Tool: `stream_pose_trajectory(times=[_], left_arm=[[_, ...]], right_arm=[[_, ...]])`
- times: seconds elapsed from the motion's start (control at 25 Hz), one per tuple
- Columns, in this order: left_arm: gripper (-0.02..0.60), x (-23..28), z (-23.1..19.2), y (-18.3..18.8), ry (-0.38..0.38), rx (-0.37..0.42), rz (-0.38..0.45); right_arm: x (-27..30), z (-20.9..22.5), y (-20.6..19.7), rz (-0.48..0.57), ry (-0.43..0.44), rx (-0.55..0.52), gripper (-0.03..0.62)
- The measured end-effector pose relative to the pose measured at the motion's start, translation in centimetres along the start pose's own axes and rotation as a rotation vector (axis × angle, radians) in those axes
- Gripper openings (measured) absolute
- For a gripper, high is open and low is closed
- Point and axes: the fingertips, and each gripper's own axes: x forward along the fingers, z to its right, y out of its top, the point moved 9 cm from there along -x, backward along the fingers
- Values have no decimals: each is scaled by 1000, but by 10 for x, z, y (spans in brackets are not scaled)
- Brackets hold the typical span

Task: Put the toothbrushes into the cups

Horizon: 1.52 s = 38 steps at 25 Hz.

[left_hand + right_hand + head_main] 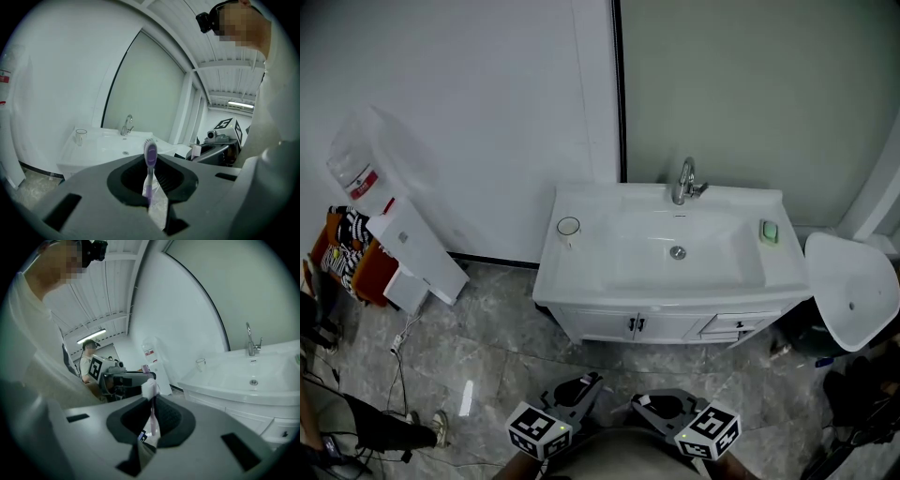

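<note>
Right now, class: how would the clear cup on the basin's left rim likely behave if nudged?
The cup looks clear and empty, so probably light and easily tipped. The basin top looks glossy, so it may slide. It stands near the corner; if glass, a fall could break it.

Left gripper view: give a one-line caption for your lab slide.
Left gripper shut on a purple toothbrush, head up, facing the white sink with a clear cup on its ledge.
</note>
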Motion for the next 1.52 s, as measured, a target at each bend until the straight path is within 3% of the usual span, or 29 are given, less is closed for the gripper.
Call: stream_pose_trajectory(times=[0.28, 0.48, 1.0, 1.52], left_arm=[[51, 2, -1, 4, 61, -23, -7], [51, -4, -21, 5, 82, -34, -23], [51, -9, -119, 24, 14, -27, 25], [51, -33, -194, 29, 18, -39, 81]], right_arm=[[8, 10, -1, -43, 70, 7, 32], [26, 12, 7, -54, 74, 16, 32], [96, 12, 46, -97, -55, -35, 32], [166, 0, 68, -127, -89, -50, 32]])
